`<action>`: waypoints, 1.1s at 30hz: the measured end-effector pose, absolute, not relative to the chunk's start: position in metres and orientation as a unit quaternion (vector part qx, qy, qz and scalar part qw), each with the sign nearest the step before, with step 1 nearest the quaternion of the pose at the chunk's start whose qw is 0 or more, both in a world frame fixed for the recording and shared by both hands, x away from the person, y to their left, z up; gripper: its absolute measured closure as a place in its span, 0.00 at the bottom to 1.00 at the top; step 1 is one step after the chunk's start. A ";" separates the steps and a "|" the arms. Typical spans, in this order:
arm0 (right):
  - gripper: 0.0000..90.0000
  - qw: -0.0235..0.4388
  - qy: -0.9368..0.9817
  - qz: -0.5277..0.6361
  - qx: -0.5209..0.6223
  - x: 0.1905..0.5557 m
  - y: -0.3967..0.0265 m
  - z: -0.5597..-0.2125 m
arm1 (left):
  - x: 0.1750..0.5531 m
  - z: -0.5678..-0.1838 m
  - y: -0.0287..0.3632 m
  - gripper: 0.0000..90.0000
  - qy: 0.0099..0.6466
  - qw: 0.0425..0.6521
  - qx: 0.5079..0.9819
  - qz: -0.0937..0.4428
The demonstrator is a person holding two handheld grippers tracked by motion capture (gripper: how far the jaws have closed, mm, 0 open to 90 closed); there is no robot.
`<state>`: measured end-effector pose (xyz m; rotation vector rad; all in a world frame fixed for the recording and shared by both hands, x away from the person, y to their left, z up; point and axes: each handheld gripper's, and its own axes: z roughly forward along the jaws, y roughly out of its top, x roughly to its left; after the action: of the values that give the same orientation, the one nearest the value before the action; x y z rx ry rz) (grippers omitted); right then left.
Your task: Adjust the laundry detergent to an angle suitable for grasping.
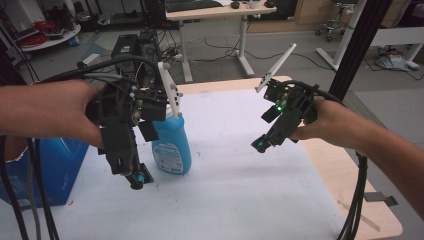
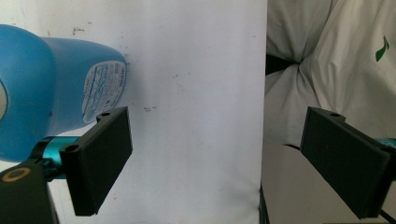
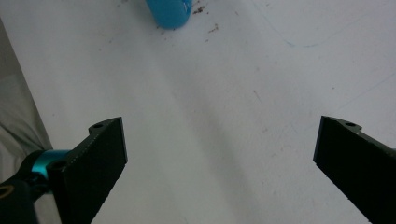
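A blue bottle [image 1: 172,145] with a white label stands upright on the white table cover [image 1: 240,180]; its top is hidden behind my left gripper. My left gripper [image 1: 137,180] points down just left of the bottle, apart from it. In the left gripper view the jaws of the left gripper [image 2: 217,140] stand open with nothing between them, and the bottle [image 2: 46,79] lies to their left. My right gripper [image 1: 260,145] hovers over the right half of the cover. In its own view the right gripper [image 3: 224,140] is open and empty, with the bottle [image 3: 170,11] far off at the top edge.
A blue box [image 1: 55,170] sits at the table's left edge beside my left forearm. Bare wooden tabletop [image 1: 345,175] shows along the right side. A black post [image 1: 357,45] rises behind the right hand. The person's white shirt [image 2: 327,60] is in the left gripper view.
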<state>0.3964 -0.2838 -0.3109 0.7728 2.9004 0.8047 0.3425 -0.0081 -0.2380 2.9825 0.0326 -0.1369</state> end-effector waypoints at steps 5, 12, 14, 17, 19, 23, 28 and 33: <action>0.02 0.025 0.916 0.306 0.260 0.393 -0.288 -0.318 | 0.343 -0.239 -0.008 0.10 0.013 0.076 0.996 -0.045; 0.02 0.028 0.887 0.376 0.268 0.387 -0.288 -0.331 | 0.345 -0.239 -0.007 0.10 0.014 0.076 0.996 -0.046; 0.02 0.029 0.879 0.394 0.267 0.385 -0.286 -0.333 | 0.345 -0.239 -0.007 0.10 0.013 0.076 0.996 -0.047; 0.02 0.032 0.873 0.410 0.264 0.384 -0.284 -0.335 | 0.346 -0.239 -0.007 0.10 0.011 0.075 0.996 -0.049; 0.02 0.034 0.871 0.414 0.263 0.384 -0.281 -0.337 | 0.346 -0.240 -0.007 0.10 0.011 0.074 0.996 -0.049; 0.02 0.032 0.866 0.425 0.263 0.384 -0.277 -0.342 | 0.345 -0.240 -0.007 0.10 0.008 0.074 0.996 -0.048; 0.02 0.025 0.859 0.441 0.260 0.385 -0.266 -0.351 | 0.343 -0.240 -0.005 0.10 0.008 0.070 0.996 -0.048; 0.02 0.028 0.856 0.451 0.251 0.387 -0.257 -0.353 | 0.343 -0.239 -0.001 0.10 0.011 0.070 0.996 -0.047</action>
<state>0.3866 -0.2568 -0.3534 0.7758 2.6419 1.3904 0.3427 -0.0014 -0.2394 2.9984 0.0342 -0.1418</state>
